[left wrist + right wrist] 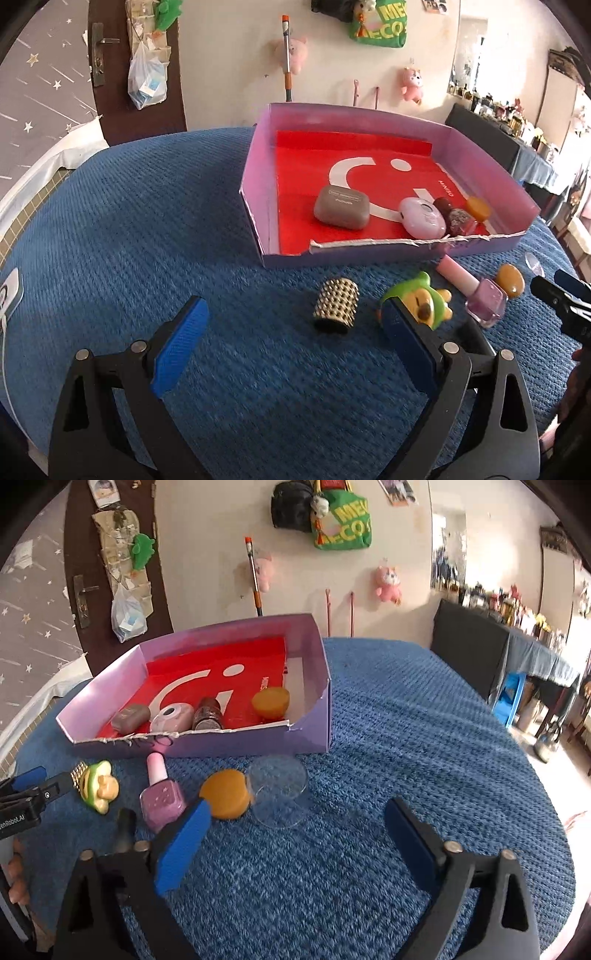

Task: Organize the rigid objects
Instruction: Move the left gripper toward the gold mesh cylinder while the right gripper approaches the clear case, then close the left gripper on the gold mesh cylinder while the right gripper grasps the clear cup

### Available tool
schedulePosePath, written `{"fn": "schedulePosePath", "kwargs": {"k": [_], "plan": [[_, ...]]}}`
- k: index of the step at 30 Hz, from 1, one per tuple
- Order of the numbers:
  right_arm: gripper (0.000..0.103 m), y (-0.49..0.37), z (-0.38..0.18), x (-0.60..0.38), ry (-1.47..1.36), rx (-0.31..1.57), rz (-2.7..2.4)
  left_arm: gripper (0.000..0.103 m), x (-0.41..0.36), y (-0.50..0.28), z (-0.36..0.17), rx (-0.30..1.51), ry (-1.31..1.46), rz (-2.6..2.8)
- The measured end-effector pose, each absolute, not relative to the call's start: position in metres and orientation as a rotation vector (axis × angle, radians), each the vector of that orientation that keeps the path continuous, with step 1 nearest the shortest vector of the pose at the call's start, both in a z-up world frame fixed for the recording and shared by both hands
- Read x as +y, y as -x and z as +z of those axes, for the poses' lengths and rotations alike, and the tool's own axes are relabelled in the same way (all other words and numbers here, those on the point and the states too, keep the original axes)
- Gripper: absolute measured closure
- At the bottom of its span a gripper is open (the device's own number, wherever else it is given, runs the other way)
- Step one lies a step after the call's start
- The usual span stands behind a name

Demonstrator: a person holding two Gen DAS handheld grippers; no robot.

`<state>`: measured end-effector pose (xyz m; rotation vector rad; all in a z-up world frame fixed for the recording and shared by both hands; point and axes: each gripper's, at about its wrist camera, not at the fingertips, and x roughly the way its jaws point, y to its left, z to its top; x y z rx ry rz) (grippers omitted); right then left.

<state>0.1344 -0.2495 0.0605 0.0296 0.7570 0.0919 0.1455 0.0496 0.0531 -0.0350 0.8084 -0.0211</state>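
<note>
Shallow lilac cardboard box (236, 744), red-lined, torn front rim; left gripper (295, 325) and right gripper (297, 821) gape wide, empty.

Lilac box (255, 206) with red lining, gold-studded cylinder (335, 306), blue textured cloth (147, 221).

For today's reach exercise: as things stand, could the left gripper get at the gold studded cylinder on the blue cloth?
Probably yes. The left gripper is open and empty, and the gold studded cylinder lies just ahead between its fingers, with only bare blue cloth between. The green toy beside it stands close.
</note>
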Motion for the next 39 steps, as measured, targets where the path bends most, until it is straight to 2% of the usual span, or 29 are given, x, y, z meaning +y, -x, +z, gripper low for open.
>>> {"fn": "schedulePosePath", "kwargs": {"k": [2,5,12,15,17,19,21,22,24,39], "plan": [[0.011,-0.144,0.058,-0.253,-0.042,0.789,0.078,0.01,0.051,-0.152,0.053,0.821,0.027,-0.028],[0.016,-0.152,0.053,-0.258,-0.063,0.823,0.077,0.019,0.049,-0.159,0.049,0.85,0.003,-0.031],[0.021,-0.165,0.048,-0.264,-0.11,0.857,0.1,0.033,0.045,-0.173,0.037,0.917,0.013,-0.074],[0.027,-0.166,0.048,-0.263,-0.119,0.852,0.122,0.039,0.042,-0.176,0.036,0.921,0.006,-0.082],[0.037,-0.167,0.048,-0.263,-0.132,0.848,0.145,0.043,0.041,-0.177,0.036,0.917,0.009,-0.085],[0.045,-0.167,0.048,-0.261,-0.145,0.845,0.176,0.053,0.04,-0.177,0.036,0.911,0.012,-0.096],[0.056,-0.167,0.049,-0.26,-0.149,0.841,0.203,0.068,0.037,-0.176,0.037,0.907,0.012,-0.115],[0.06,-0.167,0.049,-0.259,-0.156,0.841,0.221,0.071,0.036,-0.175,0.038,0.907,0.014,-0.129],[0.06,-0.166,0.05,-0.257,-0.151,0.84,0.222,0.079,0.033,-0.174,0.039,0.906,0.015,-0.141],[0.06,-0.144,0.077,-0.265,-0.149,0.741,0.222,0.079,0.037,-0.157,0.065,0.831,0.039,-0.152]]}}
